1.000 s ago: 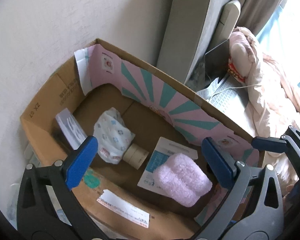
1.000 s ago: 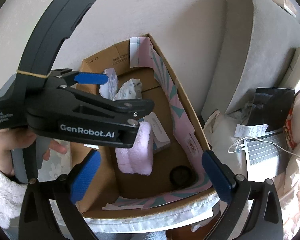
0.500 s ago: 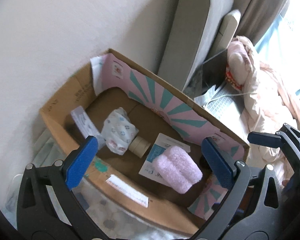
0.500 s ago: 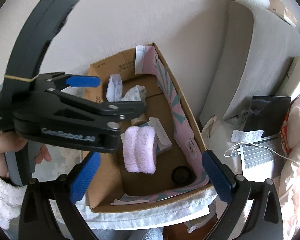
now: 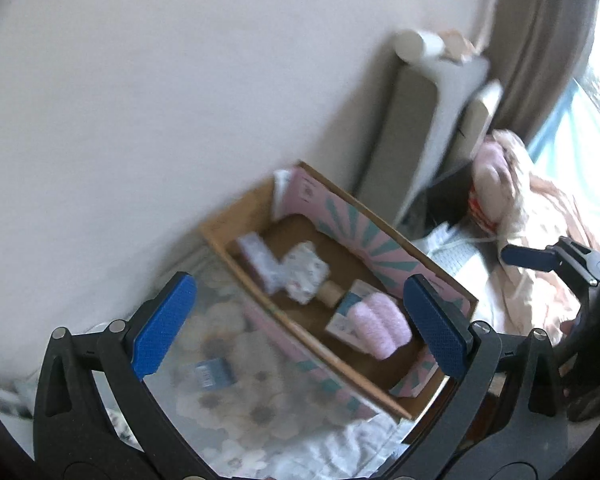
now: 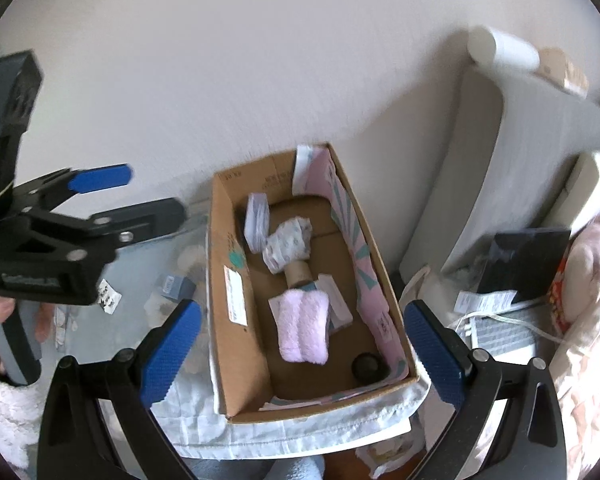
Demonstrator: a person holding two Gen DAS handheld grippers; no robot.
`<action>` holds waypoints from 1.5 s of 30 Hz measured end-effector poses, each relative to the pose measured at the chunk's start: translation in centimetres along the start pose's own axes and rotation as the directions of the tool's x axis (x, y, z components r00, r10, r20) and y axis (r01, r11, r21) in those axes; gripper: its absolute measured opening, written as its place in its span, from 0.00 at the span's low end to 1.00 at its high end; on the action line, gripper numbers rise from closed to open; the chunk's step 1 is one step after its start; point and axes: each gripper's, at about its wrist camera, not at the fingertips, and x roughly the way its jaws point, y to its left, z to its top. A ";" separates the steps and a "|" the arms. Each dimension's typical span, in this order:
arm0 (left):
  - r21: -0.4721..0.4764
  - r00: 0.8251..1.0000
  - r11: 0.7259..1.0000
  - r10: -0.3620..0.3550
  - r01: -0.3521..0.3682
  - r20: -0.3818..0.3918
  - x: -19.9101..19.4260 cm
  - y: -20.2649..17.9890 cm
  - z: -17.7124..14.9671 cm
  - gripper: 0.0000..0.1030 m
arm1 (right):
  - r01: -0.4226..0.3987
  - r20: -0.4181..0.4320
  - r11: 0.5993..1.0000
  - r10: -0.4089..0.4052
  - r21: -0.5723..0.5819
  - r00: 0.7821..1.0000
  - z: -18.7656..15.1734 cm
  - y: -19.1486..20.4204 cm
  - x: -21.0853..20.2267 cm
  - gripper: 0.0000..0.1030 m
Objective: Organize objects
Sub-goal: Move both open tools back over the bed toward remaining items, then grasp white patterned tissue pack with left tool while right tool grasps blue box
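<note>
Both sets of fingers are spread wide and hold nothing. The left gripper [image 5: 300, 320] hangs above the scene; its left finger [image 5: 162, 326] lies over a pale floral surface [image 5: 236, 400], its right finger [image 5: 436, 326] over the near right corner of the box [image 5: 244, 276]. Between these fingers, toward the right one, a pink towel [image 5: 380, 330] lies in the box on a white-and-teal packet [image 5: 346, 314]. Beyond it sit a cardboard roll [image 5: 332, 294], a patterned cloth bundle [image 5: 306, 274] and a white pack [image 5: 258, 258], all blurred. A small blue box [image 5: 212, 372] lies on the floral surface just right of the left finger.

The right gripper [image 6: 300, 344] frames the same box [image 6: 220, 320] between its fingers, with the towel [image 6: 304, 332] midway between them and slightly ahead. A dark round object [image 6: 366, 366] sits in the box close to the right finger [image 6: 434, 344]. Ahead of the towel come the roll [image 6: 298, 272], bundle [image 6: 286, 244] and pack [image 6: 258, 220]. White cloth [image 6: 300, 424] lies under the box's near end. Far left, a hand [image 6: 4, 320] holds the left gripper [image 6: 136, 196] beside the box. Off to the right is a laptop [image 6: 520, 264].
</note>
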 end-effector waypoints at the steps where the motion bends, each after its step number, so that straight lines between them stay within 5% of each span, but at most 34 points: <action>1: -0.016 1.000 1.000 0.007 -0.007 0.009 -0.8 0.6 -0.2 1.00 | 0.000 0.016 1.000 0.000 -0.006 1.000 0.2 0.3 -0.4 0.98; 13: -0.204 0.972 0.969 0.174 -0.141 0.155 -10.7 7.9 -4.7 1.00 | -0.082 0.100 0.993 0.090 -0.086 0.991 3.1 6.2 -1.3 0.98; 26: -0.356 0.922 0.891 0.354 -0.281 0.157 -16.3 14.2 -11.3 1.00 | -0.200 0.069 0.968 0.213 -0.153 0.975 5.2 13.7 1.1 0.98; 37: -0.422 0.913 0.843 0.401 -0.333 0.080 -15.1 18.2 -15.9 1.00 | -0.212 0.021 0.962 0.219 -0.170 0.976 4.6 16.7 5.0 0.98; 42: -0.398 0.911 0.851 0.404 -0.343 0.079 -12.7 18.9 -18.3 1.00 | -0.205 0.020 0.960 0.212 -0.190 0.977 3.0 17.3 7.3 0.98; 45: -0.400 0.932 0.866 0.355 -0.299 0.072 -10.5 19.6 -19.5 1.00 | -0.190 0.012 0.957 0.197 -0.217 0.980 1.9 17.7 9.0 0.98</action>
